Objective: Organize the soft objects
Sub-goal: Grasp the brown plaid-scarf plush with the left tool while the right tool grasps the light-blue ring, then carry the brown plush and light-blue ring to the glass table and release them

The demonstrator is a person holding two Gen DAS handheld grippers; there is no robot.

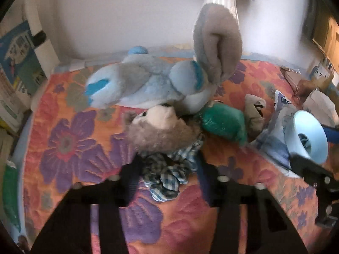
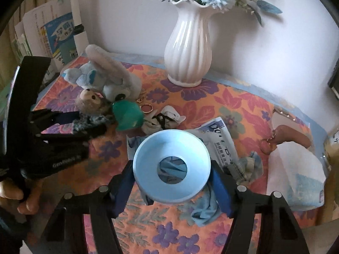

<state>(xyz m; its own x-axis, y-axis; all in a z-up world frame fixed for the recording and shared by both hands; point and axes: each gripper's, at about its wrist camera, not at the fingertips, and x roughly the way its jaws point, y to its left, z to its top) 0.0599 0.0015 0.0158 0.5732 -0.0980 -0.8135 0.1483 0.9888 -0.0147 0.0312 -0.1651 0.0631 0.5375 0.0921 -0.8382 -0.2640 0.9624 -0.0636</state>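
Your left tongs (image 1: 169, 169) pinch the checked cloth (image 1: 169, 175) by the plush pile (image 1: 152, 84) at far left, your right tongs (image 2: 171, 182) clamp the blue funnel (image 2: 171, 167); the counter (image 2: 233, 105) remains cluttered, sorting barely begun.

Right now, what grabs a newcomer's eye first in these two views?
The pale blue funnel-shaped ring, held between the right tongs low in the centre over a bright floral cloth. Behind it, a ribbed white vase of blue flowers stands at the wall. To the left lies a heap of soft toys, led by a blue-grey plush rabbit, where the left tongs close around checked fabric.
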